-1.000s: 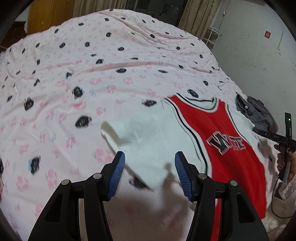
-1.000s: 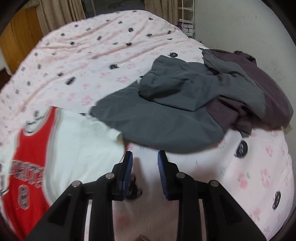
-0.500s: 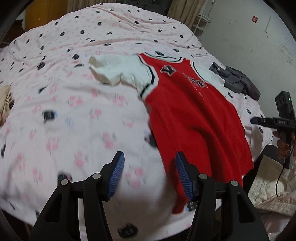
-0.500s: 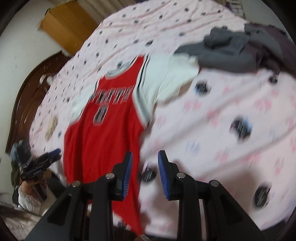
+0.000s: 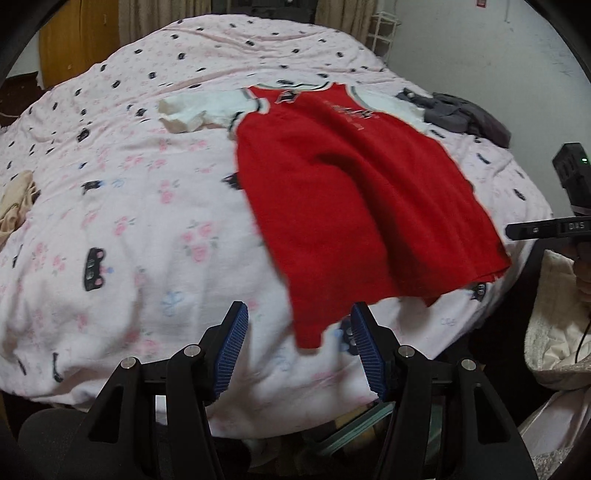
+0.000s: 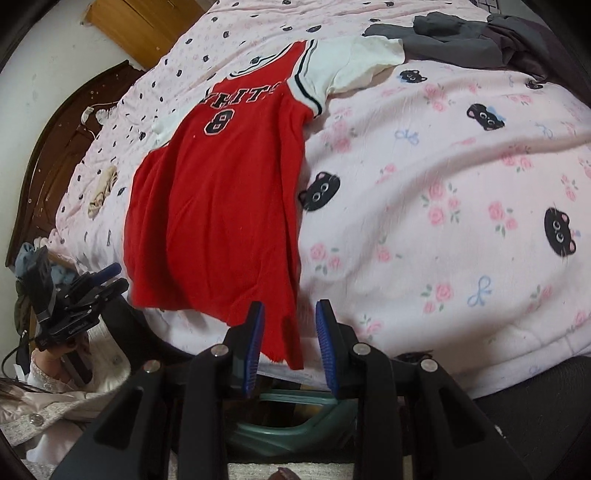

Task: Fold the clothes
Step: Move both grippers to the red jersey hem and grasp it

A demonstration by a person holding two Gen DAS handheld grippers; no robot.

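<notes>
One shirt out: red jersey with white sleeves lies spread flat on the pink bedspread, hem at the near edge.
Folds so far: none visible, full length showing.
Left gripper: spread wide, empty, hovering at one hem corner.
Right gripper: parted, the other hem corner between its pads, not pinched.
Pile waiting: grey clothes beside the far sleeve, unfolded.

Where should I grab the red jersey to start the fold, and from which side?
Take the red jersey by its two hem corners, coming in from the foot edge of the bed. It lies flat, collar away, hem draped over that edge; right gripper already straddles one corner.
</notes>
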